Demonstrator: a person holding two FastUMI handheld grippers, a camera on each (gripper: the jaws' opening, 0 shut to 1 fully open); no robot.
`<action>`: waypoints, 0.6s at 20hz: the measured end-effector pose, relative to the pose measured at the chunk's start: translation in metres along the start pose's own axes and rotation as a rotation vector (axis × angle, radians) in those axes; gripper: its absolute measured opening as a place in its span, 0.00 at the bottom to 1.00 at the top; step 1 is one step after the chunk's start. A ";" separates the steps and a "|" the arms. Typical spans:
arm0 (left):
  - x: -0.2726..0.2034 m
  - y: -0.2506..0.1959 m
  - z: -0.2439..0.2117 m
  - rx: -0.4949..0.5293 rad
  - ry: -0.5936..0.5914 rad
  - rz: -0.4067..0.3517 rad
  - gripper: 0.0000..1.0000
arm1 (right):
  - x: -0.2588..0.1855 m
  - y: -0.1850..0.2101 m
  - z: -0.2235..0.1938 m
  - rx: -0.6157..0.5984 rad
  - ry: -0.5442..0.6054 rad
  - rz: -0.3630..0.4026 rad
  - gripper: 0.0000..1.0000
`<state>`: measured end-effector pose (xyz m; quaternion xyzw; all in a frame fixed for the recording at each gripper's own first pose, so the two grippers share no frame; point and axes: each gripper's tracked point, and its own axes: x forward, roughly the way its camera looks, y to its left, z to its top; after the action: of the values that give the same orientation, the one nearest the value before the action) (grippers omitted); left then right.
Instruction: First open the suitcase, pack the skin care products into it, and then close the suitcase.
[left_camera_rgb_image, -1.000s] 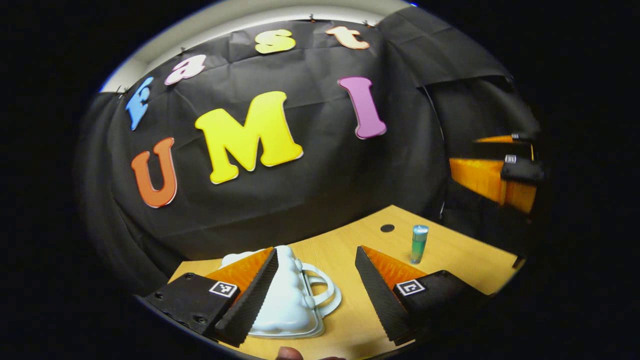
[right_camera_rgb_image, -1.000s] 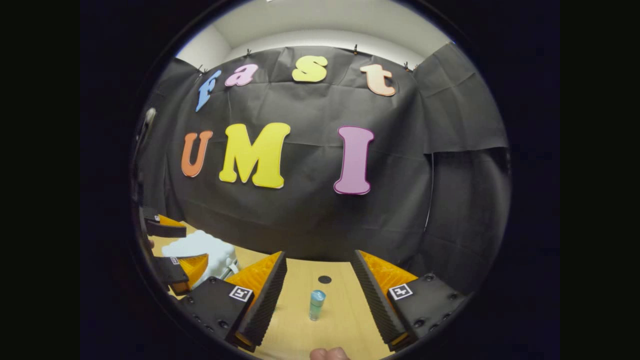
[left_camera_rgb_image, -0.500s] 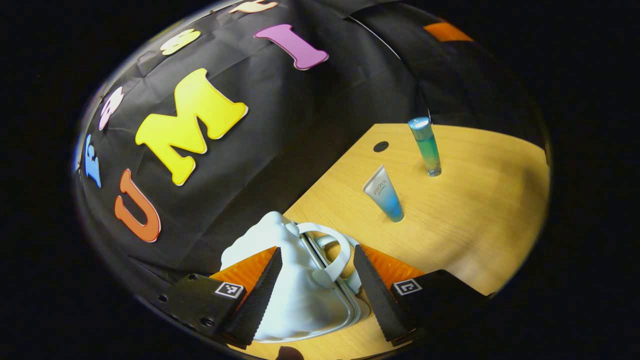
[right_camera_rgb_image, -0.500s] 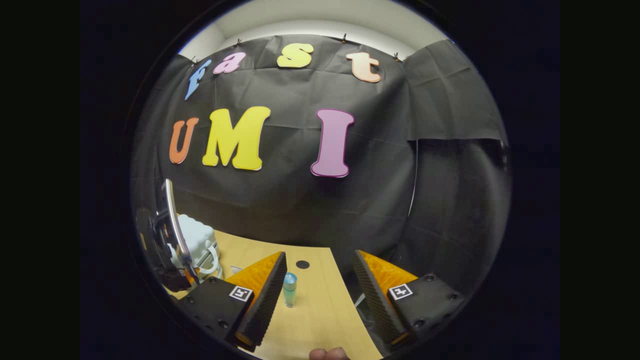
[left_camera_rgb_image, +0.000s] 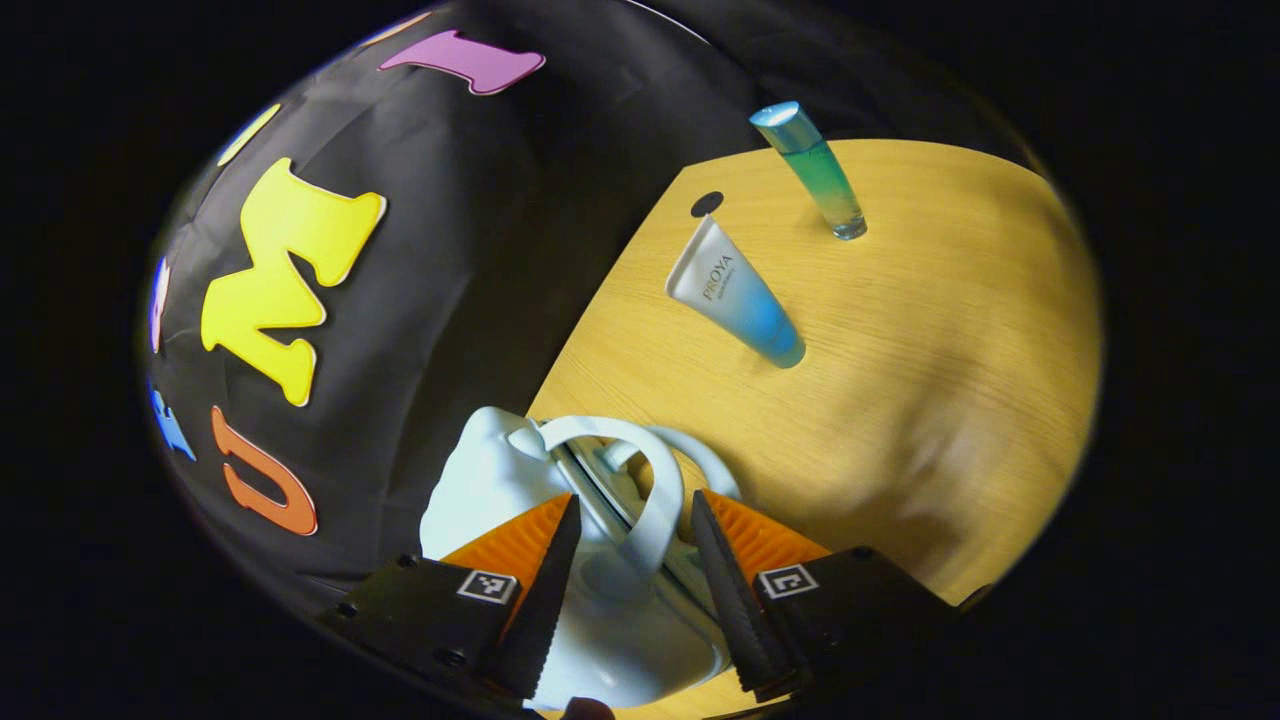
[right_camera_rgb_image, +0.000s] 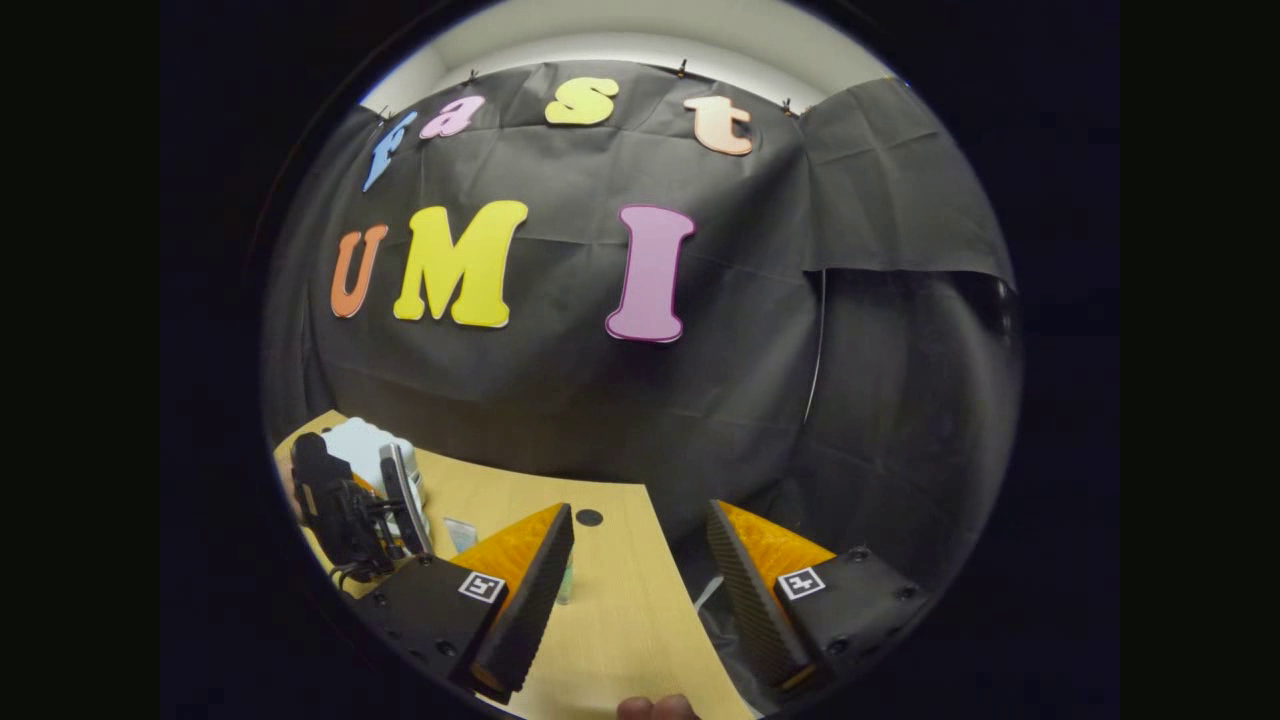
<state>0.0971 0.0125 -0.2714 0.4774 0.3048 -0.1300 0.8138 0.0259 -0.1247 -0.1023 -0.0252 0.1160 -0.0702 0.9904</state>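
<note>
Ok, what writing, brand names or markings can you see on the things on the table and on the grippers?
Tube: one line of dark brand print on its white part; a product label, not quoted here.
Bottle: no print I can make out.
Suitcase: none seen.
Left gripper and right gripper: a square black-and-white code marker on each finger, a pattern, no words.

left gripper: tilts, advances, fingers now straddle white suitcase handle | white tube: enters view | right gripper: drifts right, green bottle slips behind finger
</note>
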 end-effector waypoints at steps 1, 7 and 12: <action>0.002 -0.001 -0.002 0.014 0.016 0.000 0.71 | 0.000 -0.001 -0.001 0.003 0.006 -0.004 0.80; 0.014 -0.005 -0.006 0.101 0.070 -0.018 0.45 | -0.003 -0.007 -0.010 0.017 0.025 -0.023 0.80; 0.008 -0.003 0.000 0.104 0.061 -0.012 0.25 | -0.010 -0.006 -0.008 0.018 0.019 -0.025 0.80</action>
<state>0.1018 0.0112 -0.2788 0.5210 0.3250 -0.1358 0.7775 0.0131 -0.1293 -0.1076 -0.0169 0.1244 -0.0839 0.9885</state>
